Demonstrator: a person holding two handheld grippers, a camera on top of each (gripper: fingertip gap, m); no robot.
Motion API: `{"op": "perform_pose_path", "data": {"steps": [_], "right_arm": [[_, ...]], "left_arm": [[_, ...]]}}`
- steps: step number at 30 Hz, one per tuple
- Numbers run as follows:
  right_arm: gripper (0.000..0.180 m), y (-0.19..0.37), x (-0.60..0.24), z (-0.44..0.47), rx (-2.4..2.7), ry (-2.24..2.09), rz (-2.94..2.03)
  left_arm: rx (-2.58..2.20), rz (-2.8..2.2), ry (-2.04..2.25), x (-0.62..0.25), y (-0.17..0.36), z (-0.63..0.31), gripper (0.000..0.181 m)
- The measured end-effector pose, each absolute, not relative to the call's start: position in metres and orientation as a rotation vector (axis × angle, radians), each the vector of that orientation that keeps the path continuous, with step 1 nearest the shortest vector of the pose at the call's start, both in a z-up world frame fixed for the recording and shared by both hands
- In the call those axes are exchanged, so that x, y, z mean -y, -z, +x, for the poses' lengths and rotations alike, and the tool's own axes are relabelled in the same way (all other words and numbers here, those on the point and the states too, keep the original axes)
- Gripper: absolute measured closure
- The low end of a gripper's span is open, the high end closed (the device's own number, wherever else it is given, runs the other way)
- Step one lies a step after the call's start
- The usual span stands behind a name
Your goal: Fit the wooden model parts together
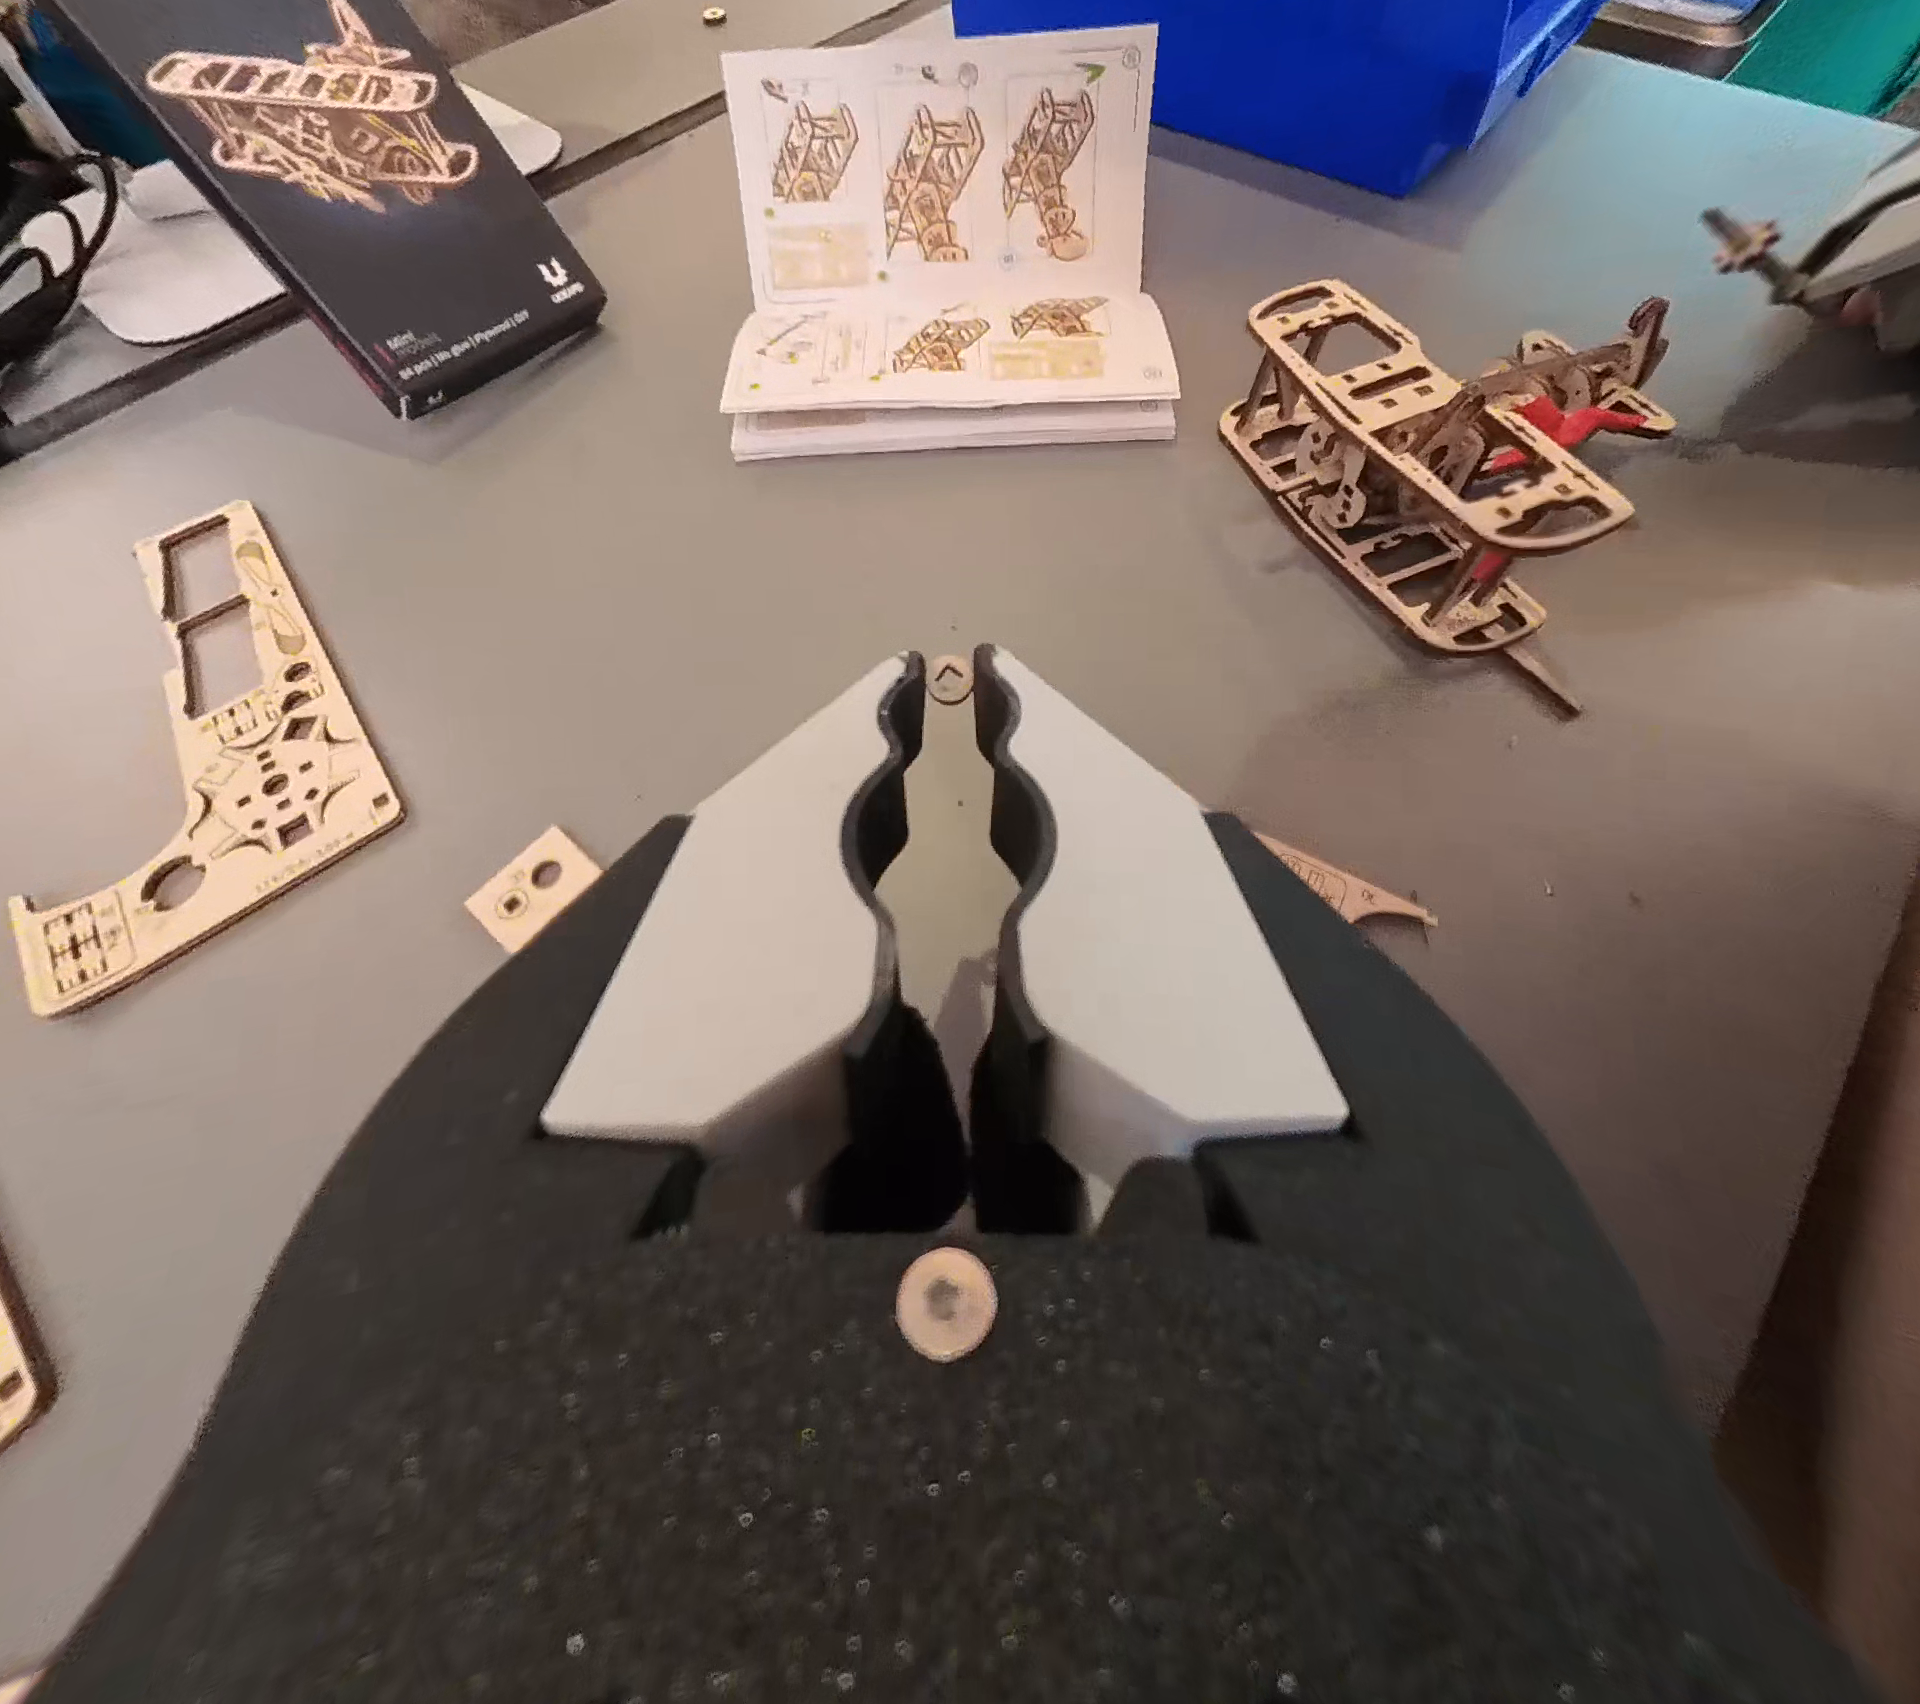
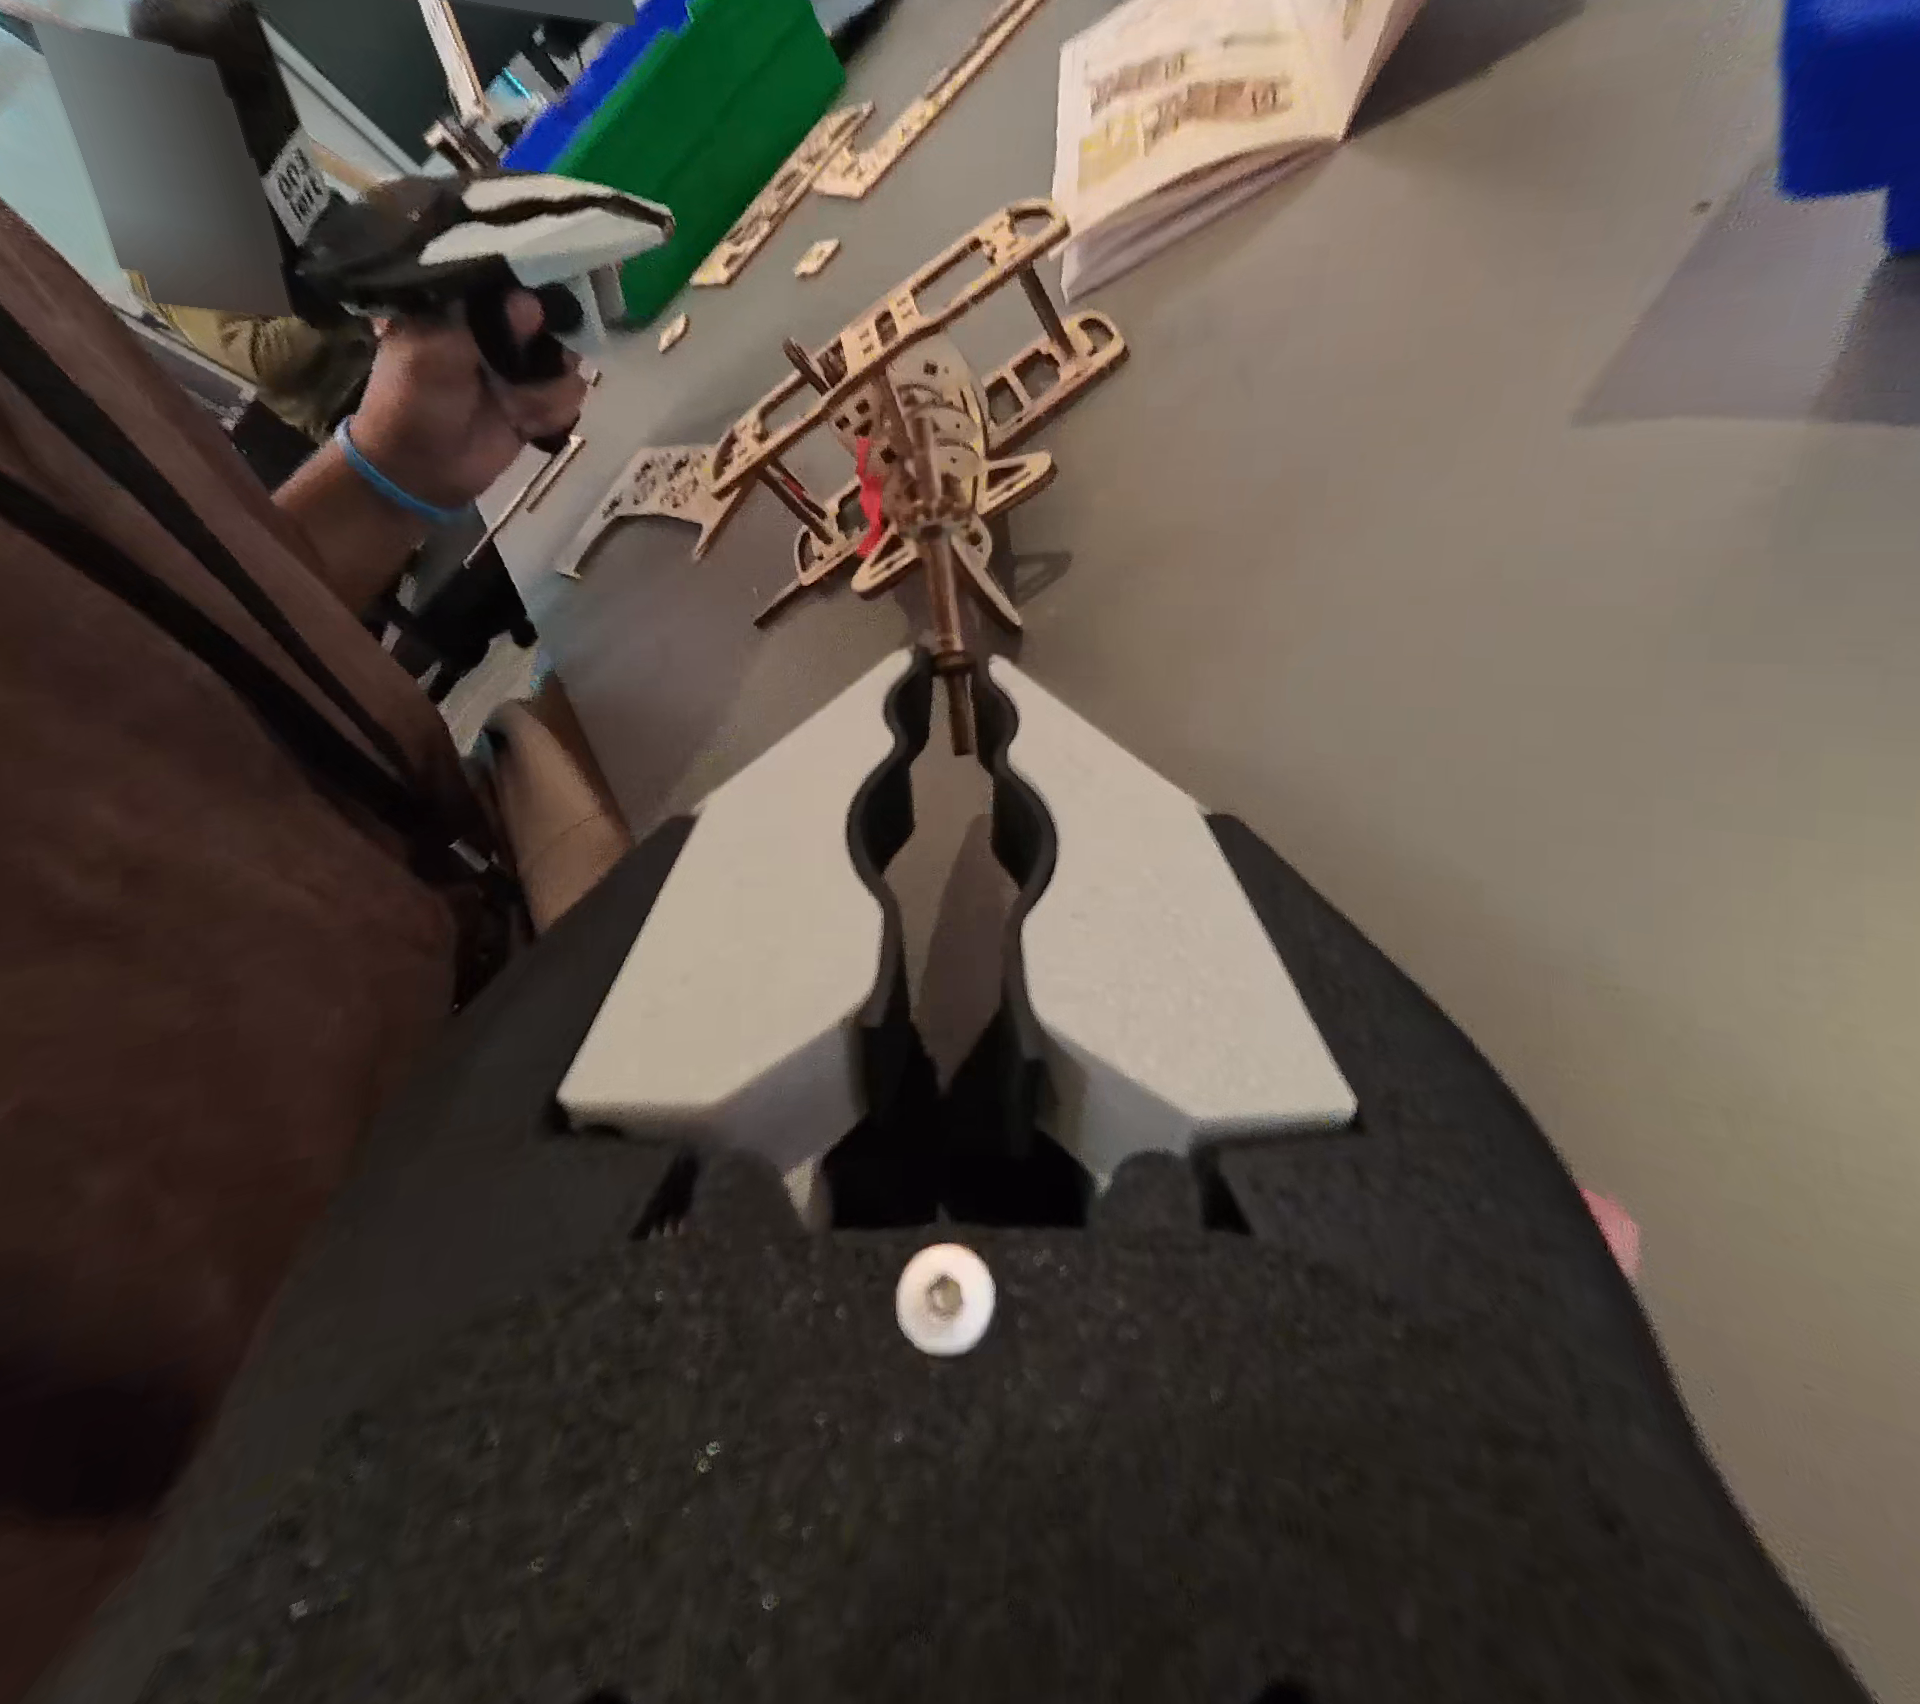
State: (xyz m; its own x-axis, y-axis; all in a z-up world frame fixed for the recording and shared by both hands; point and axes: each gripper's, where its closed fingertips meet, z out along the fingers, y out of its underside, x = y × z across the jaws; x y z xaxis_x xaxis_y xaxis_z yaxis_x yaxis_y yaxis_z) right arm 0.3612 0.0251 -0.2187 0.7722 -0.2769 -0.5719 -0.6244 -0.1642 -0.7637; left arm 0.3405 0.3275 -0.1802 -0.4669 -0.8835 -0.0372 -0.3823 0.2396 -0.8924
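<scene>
Two pieces must meet: the plane (image 1: 1439, 475) rests on the table right of the booklet (image 1: 951, 241); right gripper (image 2: 951, 667) pinches the axle (image 2: 951, 615), left gripper (image 1: 948, 662) the disc (image 1: 949, 678); align them squarely, press gently

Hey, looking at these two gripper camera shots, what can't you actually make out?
- Left wrist view: the right gripper is cut off by the right edge.
- Left wrist view: a wooden scrap is half hidden behind the left gripper.
- Right wrist view: the small disc that the left gripper holds is too small.
</scene>
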Motion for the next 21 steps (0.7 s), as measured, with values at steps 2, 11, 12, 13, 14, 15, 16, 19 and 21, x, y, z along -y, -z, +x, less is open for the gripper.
{"op": "perform_pose_path", "data": {"steps": [2,11,12,13,14,15,16,19,21], "right_arm": [[0.174,0.218,-0.027,0.36,-0.699,-0.363,-1.755],[0.174,0.206,-0.02,0.364,-0.688,-0.379,-1.661],[0.174,0.207,-0.02,0.363,-0.687,-0.378,-1.666],[0.174,0.208,-0.021,0.363,-0.687,-0.377,-1.674],[0.174,0.209,-0.021,0.362,-0.687,-0.376,-1.684],[0.174,0.211,-0.022,0.362,-0.688,-0.376,-1.695],[0.174,0.212,-0.022,0.361,-0.687,-0.376,-1.703],[0.174,0.211,-0.022,0.362,-0.688,-0.378,-1.696],[0.174,0.208,-0.021,0.363,-0.689,-0.381,-1.678]], "left_arm": [[-1.975,-1.135,1.177,-0.324,0.181,0.343,0.174],[-2.039,-1.065,1.11,-0.311,0.191,0.342,0.174],[-2.037,-1.061,1.124,-0.309,0.189,0.342,0.174],[-2.036,-1.063,1.142,-0.307,0.188,0.342,0.174],[-2.033,-1.069,1.157,-0.307,0.187,0.342,0.174],[-2.026,-1.077,1.168,-0.308,0.186,0.342,0.174],[-2.023,-1.086,1.179,-0.308,0.186,0.342,0.174],[-2.012,-1.116,1.199,-0.312,0.187,0.344,0.174],[-2.014,-1.125,1.202,-0.313,0.188,0.344,0.173]]}}
